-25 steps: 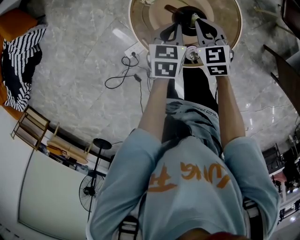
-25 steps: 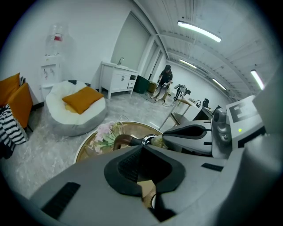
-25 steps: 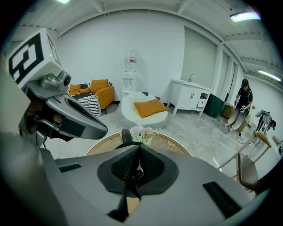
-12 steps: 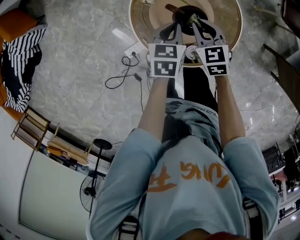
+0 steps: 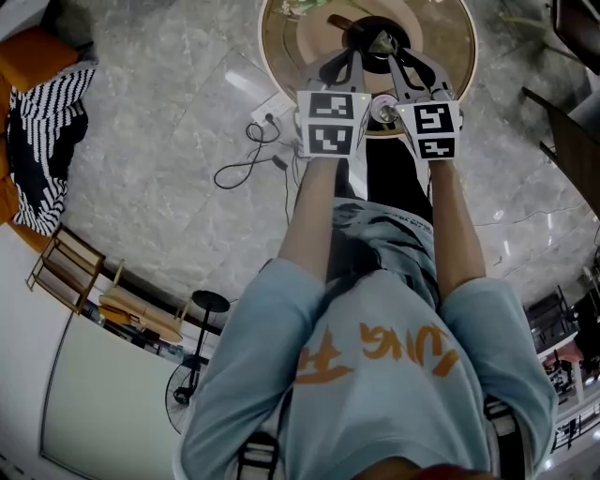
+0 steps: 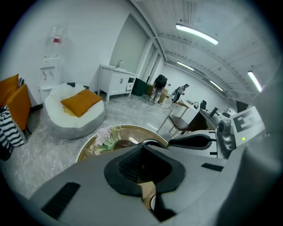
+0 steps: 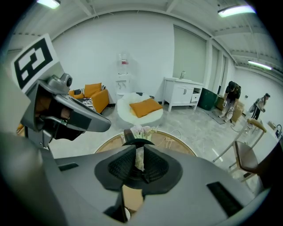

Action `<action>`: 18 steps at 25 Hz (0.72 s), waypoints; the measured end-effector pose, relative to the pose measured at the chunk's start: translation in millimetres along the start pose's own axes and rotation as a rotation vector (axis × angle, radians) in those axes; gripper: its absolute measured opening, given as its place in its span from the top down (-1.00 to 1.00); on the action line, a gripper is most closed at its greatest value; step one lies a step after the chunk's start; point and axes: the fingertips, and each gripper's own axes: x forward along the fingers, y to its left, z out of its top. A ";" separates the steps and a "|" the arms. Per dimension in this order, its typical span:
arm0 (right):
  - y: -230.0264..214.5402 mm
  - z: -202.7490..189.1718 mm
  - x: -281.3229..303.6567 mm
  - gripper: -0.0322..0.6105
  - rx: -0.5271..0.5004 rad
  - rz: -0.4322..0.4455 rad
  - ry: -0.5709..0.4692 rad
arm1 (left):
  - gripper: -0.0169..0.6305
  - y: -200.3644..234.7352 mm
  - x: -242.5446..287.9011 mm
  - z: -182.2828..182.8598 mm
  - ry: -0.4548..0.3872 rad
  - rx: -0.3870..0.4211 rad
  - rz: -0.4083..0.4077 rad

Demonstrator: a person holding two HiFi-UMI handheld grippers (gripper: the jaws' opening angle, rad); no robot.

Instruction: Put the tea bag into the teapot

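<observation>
A dark teapot point(image 5: 373, 26) stands on the round wooden table point(image 5: 459, 42), right in front of both grippers. My right gripper point(image 5: 385, 43) is shut on a pale tea bag point(image 7: 139, 158), which stands upright between its ribbed pads just over the teapot. Close on its left, my left gripper point(image 5: 350, 56) is shut with nothing between its pads point(image 6: 128, 165). In the left gripper view the teapot's rim point(image 6: 153, 142) shows just past the jaws, with the right gripper point(image 6: 199, 141) alongside. The teapot's opening is hidden by the jaws.
Pale flowers point(image 7: 140, 130) lie at the table's far side. A power strip point(image 5: 270, 101) and black cable point(image 5: 242, 169) lie on the marble floor left of the table. A beanbag with an orange cushion point(image 6: 75, 110) and a chair point(image 6: 181, 121) stand beyond.
Both grippers have stayed side by side at the teapot, with the right one still shut on the tea bag. The head view has shifted slightly.
</observation>
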 end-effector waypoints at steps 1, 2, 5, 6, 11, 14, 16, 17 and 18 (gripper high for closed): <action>-1.8 0.8 -4.0 0.68 0.019 -0.012 -0.005 | 0.87 -0.8 -1.9 2.2 -0.005 0.000 0.001; -4.2 1.9 -7.8 0.68 0.040 -0.027 -0.012 | 0.87 -1.2 -3.6 4.8 -0.011 -0.002 0.004; -12.0 7.8 -19.5 0.70 0.114 -0.076 -0.043 | 0.87 -1.3 -9.8 16.5 -0.044 -0.032 0.021; -13.0 10.2 -24.2 0.70 0.143 -0.091 -0.054 | 0.87 -1.3 -13.8 20.7 -0.059 -0.050 0.028; -16.0 29.6 -51.8 0.77 0.269 -0.158 -0.122 | 0.87 -9.8 -40.3 45.1 -0.135 -0.065 0.005; -17.5 43.8 -68.6 0.82 0.336 -0.181 -0.177 | 0.87 -10.7 -59.8 61.2 -0.196 -0.050 -0.003; -18.3 54.0 -76.2 0.86 0.370 -0.185 -0.208 | 0.87 -8.4 -71.4 72.2 -0.230 -0.034 0.007; -16.8 58.8 -81.8 0.86 0.385 -0.187 -0.220 | 0.87 -8.0 -78.5 75.6 -0.240 -0.024 0.011; -15.2 64.5 -88.8 0.86 0.398 -0.189 -0.235 | 0.87 -8.0 -86.0 78.7 -0.249 -0.017 0.013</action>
